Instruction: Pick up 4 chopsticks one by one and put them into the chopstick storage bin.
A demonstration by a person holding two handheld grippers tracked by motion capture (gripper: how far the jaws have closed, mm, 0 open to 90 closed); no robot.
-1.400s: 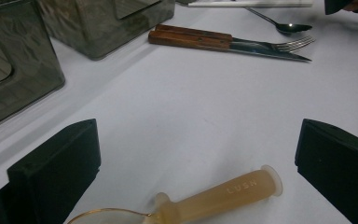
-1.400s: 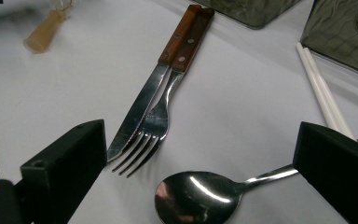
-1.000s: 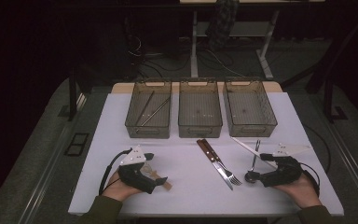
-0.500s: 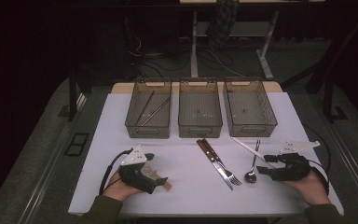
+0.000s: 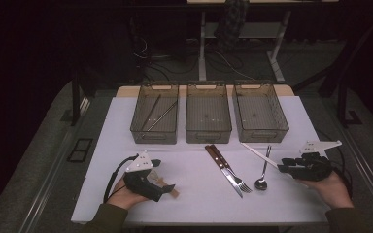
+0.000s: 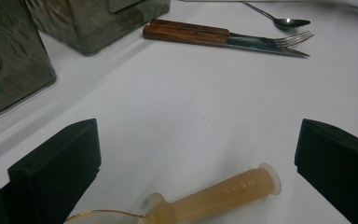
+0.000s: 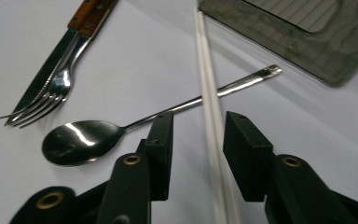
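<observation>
A: Entry, right claw (image 7: 193,154). White chopsticks (image 7: 210,116), a pair lying together, run between its jaws. The jaws have just been closing and stand narrow, with a gap showing on each side, so not yet gripped.

B: Where on the surface (image 5: 194,199)?

A: In the high view the chopsticks (image 5: 258,155) lie at about 4 o'clock, in front of the right bin (image 5: 260,112), crossing over the spoon (image 5: 262,171) handle. Knife and fork (image 5: 227,170) sit just to 9 o'clock of the spoon.

B: Handling?

A: My judgement: light, stiff, thin and smooth (likely plastic), so prone to roll apart or pivot in the pads. The claw sits at the near end; a hold nearer the middle would tip less. The spoon under them may get nudged.

B: Hand pose?

A: Right hand (image 5: 328,187) rests low at 4 o'clock, the claw (image 5: 282,168) level and pointing toward 9 o'clock. Left hand (image 5: 126,194) rests at 7 o'clock, its claw (image 5: 171,188) pointing toward 3 o'clock, jaws wide and holding nothing; a tan handle (image 6: 219,193) lies on the surface between them, untouched.
</observation>
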